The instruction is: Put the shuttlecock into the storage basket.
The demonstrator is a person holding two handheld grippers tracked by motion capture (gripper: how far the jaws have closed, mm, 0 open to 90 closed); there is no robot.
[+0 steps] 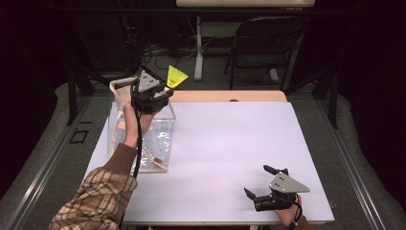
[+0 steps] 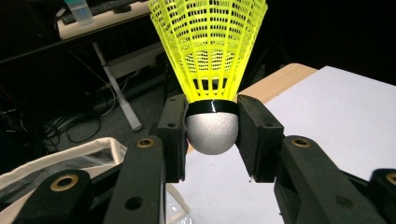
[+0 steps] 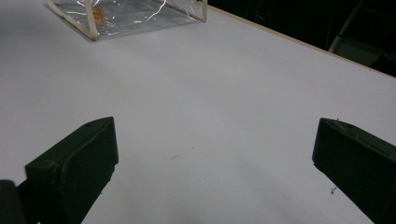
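1. Far left of the high view: a clear plastic bag [image 1: 160, 139] with cream fabric edging stands open at the left edge of the table [image 1: 230, 143], its near end resting on the white top. In the right gripper view the bag [image 3: 126, 11] lies at the top left, a small brown tag visible on it.
2. Above the bag's far end: the left gripper [image 1: 165, 91], held up by a hand [image 1: 133, 120] on a forearm in a plaid sleeve [image 1: 95, 196]. Grey three-cornered plate on top; black cable trails down along the forearm.
3. Left gripper's jaws are clamped on a yellow shuttlecock [image 1: 176, 76]. In the left gripper view the pads [image 2: 173, 135] press either side of its silver-grey rounded nose [image 2: 212, 130], just under a black band; the yellow mesh skirt [image 2: 208, 42] flares away from the gripper (the nose's underside hangs free between the pads).
4. Shuttlecock location: in the air, over the table's far-left corner, just beyond the bag's rim; touches neither.
5. Centre: bare white tabletop, a light wood strip along the far edge.
6. Near right: the right gripper [image 1: 261, 182] low over the table, jaws spread wide with nothing between them (right gripper view: only white tabletop between the two pads [image 3: 88, 154]).
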